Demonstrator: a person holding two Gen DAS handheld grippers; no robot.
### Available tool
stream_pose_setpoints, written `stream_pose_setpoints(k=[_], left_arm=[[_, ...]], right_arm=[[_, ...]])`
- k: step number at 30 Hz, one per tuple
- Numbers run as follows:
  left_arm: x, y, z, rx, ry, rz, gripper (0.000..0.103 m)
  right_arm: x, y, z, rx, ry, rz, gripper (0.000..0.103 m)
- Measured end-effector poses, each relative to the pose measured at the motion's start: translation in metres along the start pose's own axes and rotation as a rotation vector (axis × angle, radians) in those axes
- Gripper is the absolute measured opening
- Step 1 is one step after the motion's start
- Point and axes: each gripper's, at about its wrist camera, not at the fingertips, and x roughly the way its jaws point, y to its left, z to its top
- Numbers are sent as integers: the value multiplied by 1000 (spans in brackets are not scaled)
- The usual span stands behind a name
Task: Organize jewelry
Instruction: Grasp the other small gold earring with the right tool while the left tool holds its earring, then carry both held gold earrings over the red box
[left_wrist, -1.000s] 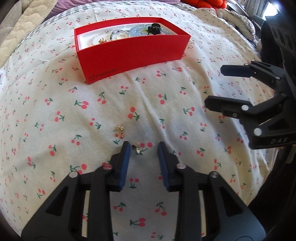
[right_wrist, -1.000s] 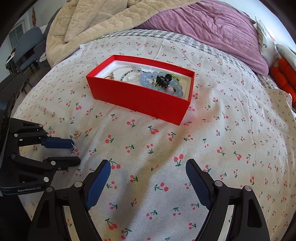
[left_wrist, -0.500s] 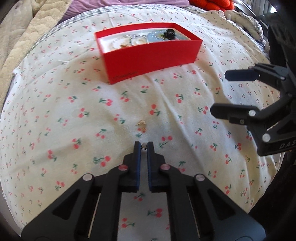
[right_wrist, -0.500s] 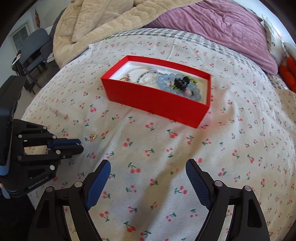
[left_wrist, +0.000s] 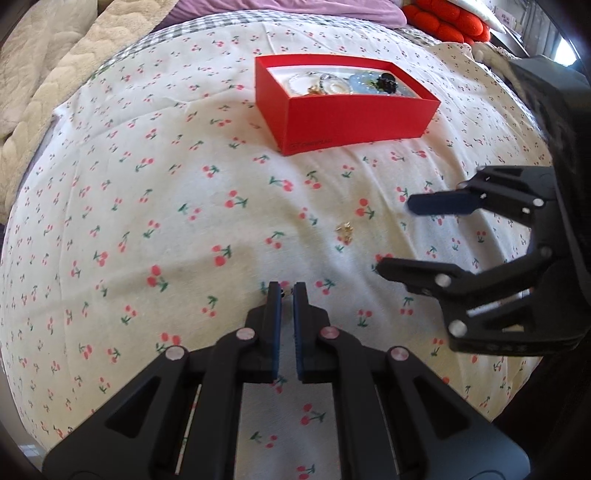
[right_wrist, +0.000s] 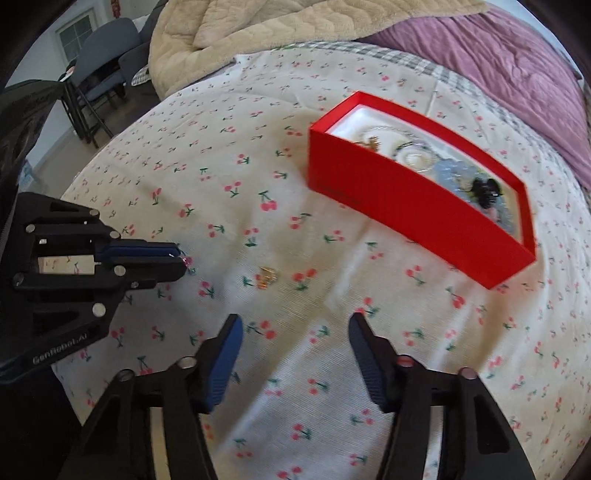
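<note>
A red box (left_wrist: 354, 110) holding several pieces of jewelry stands at the far side of the cherry-print bedsheet; it also shows in the right wrist view (right_wrist: 417, 195). My left gripper (left_wrist: 287, 291) is shut on a small earring (right_wrist: 186, 263) and holds it just above the sheet. A second gold earring (left_wrist: 344, 229) lies on the sheet ahead and to the right; it shows in the right wrist view (right_wrist: 266, 277) too. My right gripper (right_wrist: 295, 328) is open and empty, hovering just short of the gold earring.
A beige quilted blanket (right_wrist: 258, 33) and a purple duvet (right_wrist: 498, 51) lie piled at the back of the bed. Red cushions (left_wrist: 443, 26) sit at the far right. Chairs (right_wrist: 99, 66) stand beyond the bed's left edge.
My left gripper closed on the small earring and lifted it off the sheet, swinging left. The right gripper moved toward the gold earring, still open.
</note>
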Motion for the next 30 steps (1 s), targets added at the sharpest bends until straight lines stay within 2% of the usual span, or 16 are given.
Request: stream_pose_setpoints(k=[5, 10, 18, 20, 23, 30], left_arm=[[-4, 10, -6, -20, -1, -8, 7], [-6, 17, -9, -38, -4, -14, 7], [-8, 18, -10, -37, -6, -19, 7], [-9, 18, -10, -37, -7, -19, 7], [-10, 18, -8, -38, -10, -18, 7], [-13, 18, 0, -47, -26, -16, 7]], right_arm=[[15, 7, 13, 17, 20, 30, 36], [23, 5, 21, 44, 21, 36, 28], [30, 10, 25, 49, 28, 35, 21], [31, 10, 26, 55, 30, 39, 15], [31, 9, 25, 59, 27, 37, 10], [24, 4, 24, 75, 27, 51, 6]])
